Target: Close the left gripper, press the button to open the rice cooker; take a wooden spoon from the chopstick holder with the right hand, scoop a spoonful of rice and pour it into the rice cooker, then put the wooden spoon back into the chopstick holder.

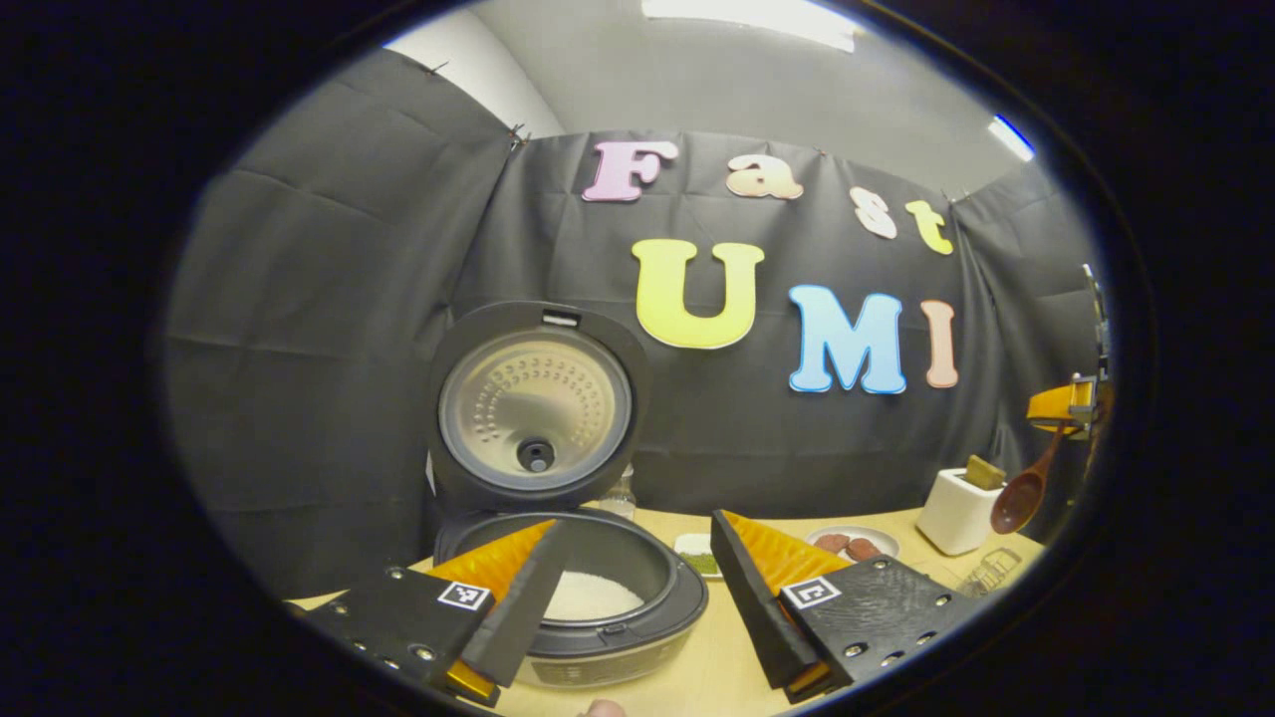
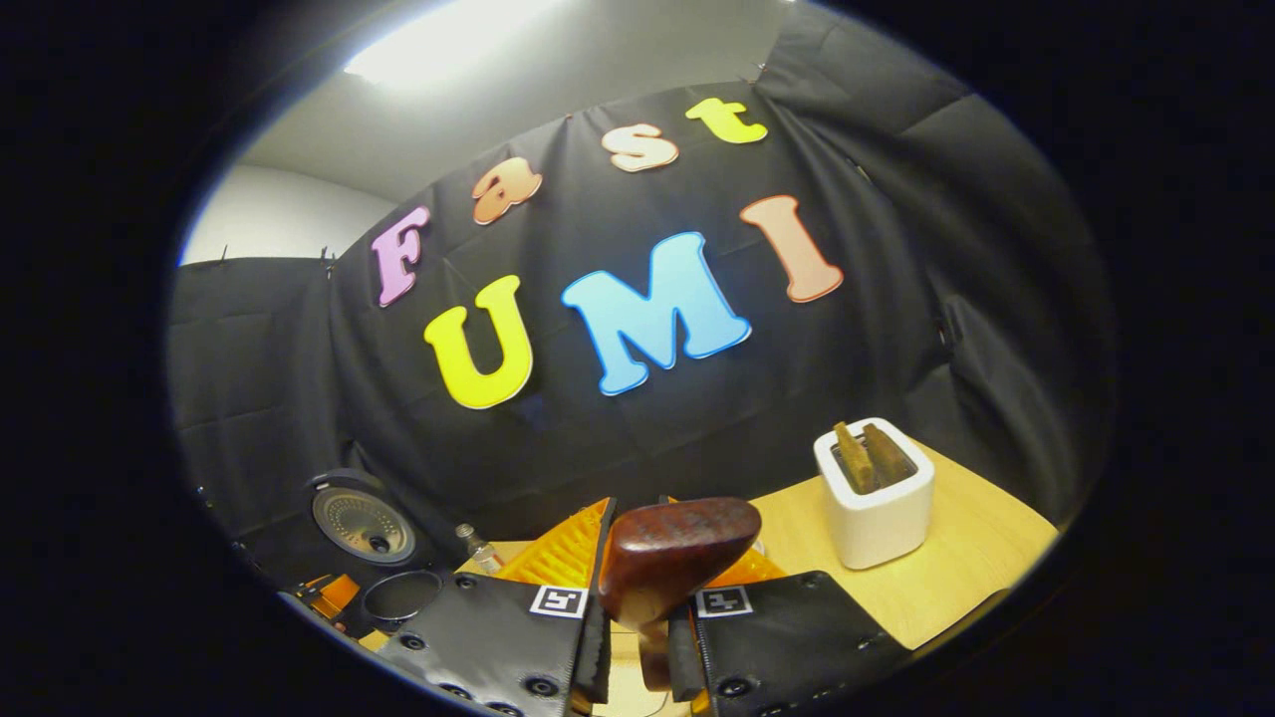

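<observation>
Dark wooden spoon [image 2: 669, 558] clamped in right claw [image 2: 637, 607], beside white chopstick holder [image 2: 875, 498], ready to scoop; left claw [image 1: 628, 588] gapes over black rice cooker [image 1: 578, 588], lid up.

In the left gripper view, the rice cooker [image 1: 573, 583] sits lower centre on the table [image 1: 717, 667], lid [image 1: 538, 403] raised behind it. The plate [image 1: 853, 545] lies right of centre; the chopstick holder [image 1: 956, 511] stands at far right.

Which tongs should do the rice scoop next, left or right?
Right. The right tongs are already shut on the wooden spoon, lifted clear of the chopstick holder. The left tongs are open and empty, in front of the open rice cooker.
</observation>
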